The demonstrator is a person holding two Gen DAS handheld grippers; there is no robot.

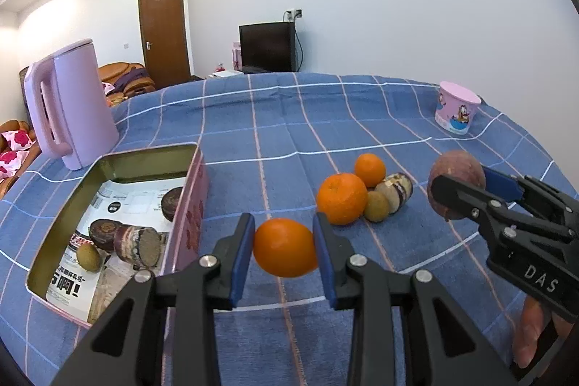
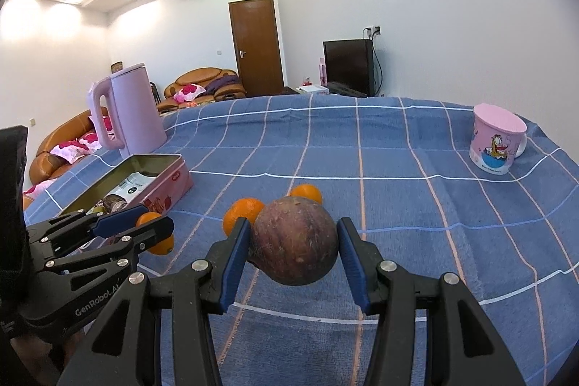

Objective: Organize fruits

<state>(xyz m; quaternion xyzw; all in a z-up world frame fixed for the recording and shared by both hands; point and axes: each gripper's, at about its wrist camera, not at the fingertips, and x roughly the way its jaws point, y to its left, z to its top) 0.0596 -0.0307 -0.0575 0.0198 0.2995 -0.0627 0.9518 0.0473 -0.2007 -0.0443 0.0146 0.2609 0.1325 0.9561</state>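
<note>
On the blue checked tablecloth: two handheld grippers, each carrying a fruit above the cloth.
Left gripper: its blue pads press both sides of an orange, gripping it clear of the cloth.
Right gripper: clamped on a round purple-brown fruit, pads touching both sides; in the left view it sits at 3 o'clock.
Tin box: open pink tin at 9 o'clock of the held orange, already holding a small green fruit and several dark brown fruits on printed paper.
Loose fruit pile: at 1 o'clock of the held orange, two more oranges, a second small green fruit and a striped brown fruit, touching one another.
Kettle: pale purple, upright, just behind the tin.
Mug: pink cartoon mug with a lid, at the far right of the cloth, well apart from the fruit.
</note>
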